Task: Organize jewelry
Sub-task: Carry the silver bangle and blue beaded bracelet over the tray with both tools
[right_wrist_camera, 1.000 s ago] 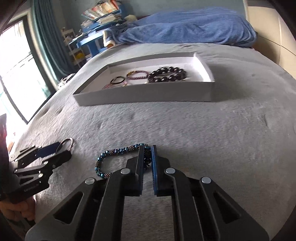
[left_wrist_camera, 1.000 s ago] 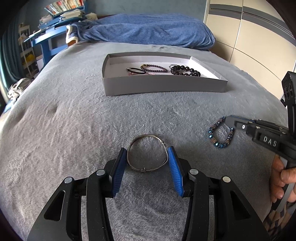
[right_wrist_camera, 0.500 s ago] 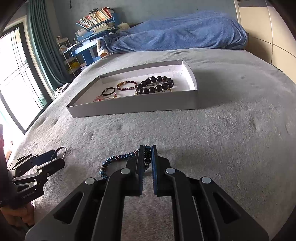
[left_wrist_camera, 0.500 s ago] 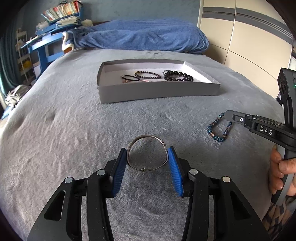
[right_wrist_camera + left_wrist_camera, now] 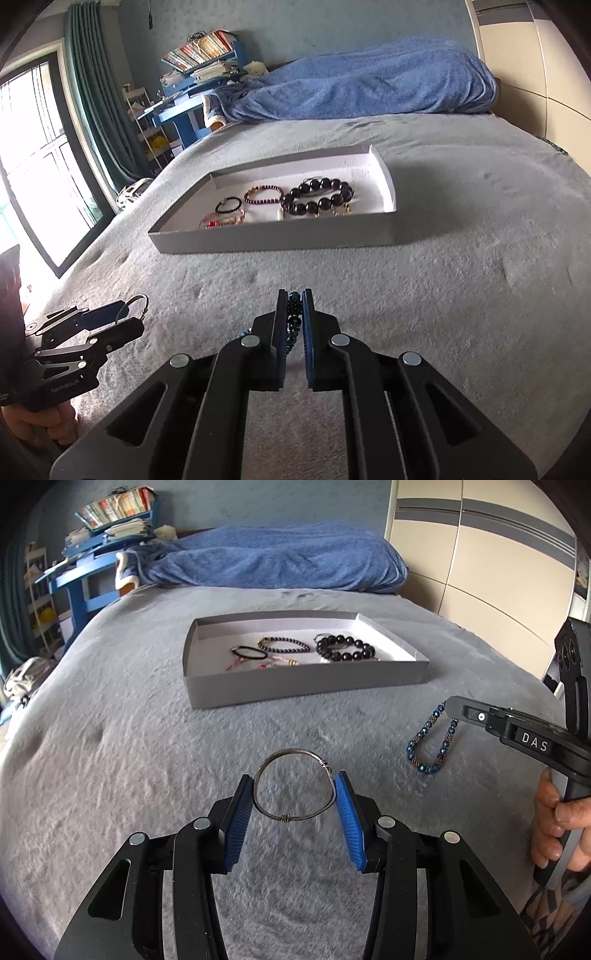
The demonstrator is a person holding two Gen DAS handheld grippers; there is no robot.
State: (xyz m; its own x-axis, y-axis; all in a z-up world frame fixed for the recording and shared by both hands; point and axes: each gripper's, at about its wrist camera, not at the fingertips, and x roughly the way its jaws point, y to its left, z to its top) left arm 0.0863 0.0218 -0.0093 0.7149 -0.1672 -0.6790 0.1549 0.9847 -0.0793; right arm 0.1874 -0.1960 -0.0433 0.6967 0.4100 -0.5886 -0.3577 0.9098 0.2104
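My left gripper (image 5: 294, 786) is shut on a thin silver wire bangle (image 5: 293, 752), held level between the blue pads above the grey bedspread. My right gripper (image 5: 294, 299) is shut on a blue beaded bracelet (image 5: 294, 314); in the left wrist view that bracelet (image 5: 428, 742) hangs in a loop from the right gripper's tip (image 5: 451, 705). A grey shallow box (image 5: 303, 681) lies further up the bed with several bracelets inside, among them a black bead bracelet (image 5: 345, 648). The box (image 5: 273, 236) also shows in the right wrist view, ahead of both grippers.
A blue blanket (image 5: 273, 559) is heaped at the head of the bed. A blue desk with books (image 5: 88, 579) stands at the left. A wardrobe wall (image 5: 498, 565) runs along the right. A window and curtain (image 5: 48, 147) are at the far left.
Both grippers have risen off the bedspread with their bracelets. The blue beaded bracelet now hangs free. The box looks farther below and more of its inside shows.
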